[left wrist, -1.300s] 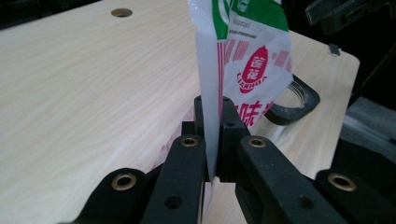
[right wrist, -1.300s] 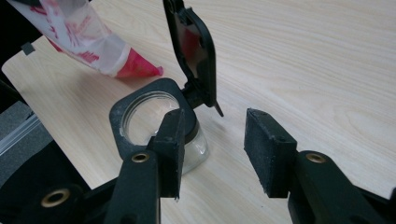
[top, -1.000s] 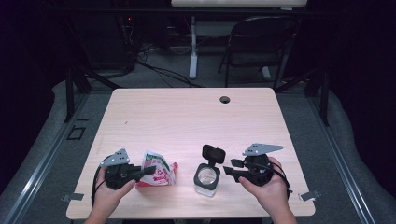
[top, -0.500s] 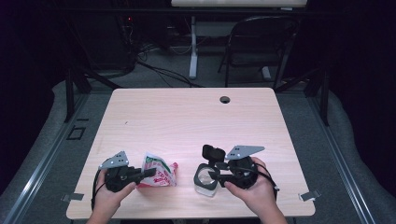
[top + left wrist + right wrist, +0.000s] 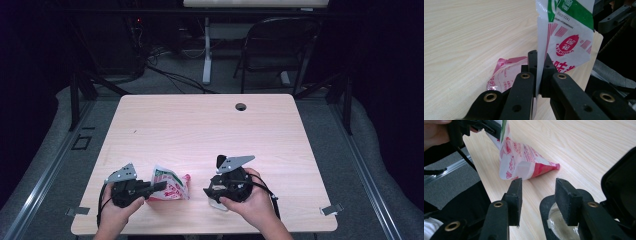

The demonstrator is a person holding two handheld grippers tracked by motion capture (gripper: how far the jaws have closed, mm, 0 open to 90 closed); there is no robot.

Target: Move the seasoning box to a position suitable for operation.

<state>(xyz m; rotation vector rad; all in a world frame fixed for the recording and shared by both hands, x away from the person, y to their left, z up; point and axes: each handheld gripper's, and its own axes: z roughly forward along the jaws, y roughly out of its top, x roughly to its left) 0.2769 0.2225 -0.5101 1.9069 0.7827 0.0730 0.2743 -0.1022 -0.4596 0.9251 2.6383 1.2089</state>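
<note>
A white, red and green plastic packet (image 5: 171, 184) lies near the table's front edge, its top edge lifted. My left gripper (image 5: 161, 186) is shut on that edge; in the left gripper view the jaws (image 5: 539, 67) pinch the film of the packet (image 5: 567, 35). To its right stands a clear container (image 5: 218, 204) with a black rim and an open black flip lid (image 5: 221, 160). My right gripper (image 5: 208, 192) is open and points left over it. In the right gripper view its jaws (image 5: 539, 195) straddle the near rim of the container (image 5: 557, 226), with a gap; the packet (image 5: 524, 161) lies just beyond.
The light wooden table (image 5: 200, 130) has a round cable hole (image 5: 241, 106) near its far edge. A folding chair (image 5: 280, 45) and a desk leg stand on the floor behind it. Both hands work close to the front edge.
My right gripper has moved left from beside the container to over it, so that hand now covers most of the container. The left gripper and the packet have stayed put.
</note>
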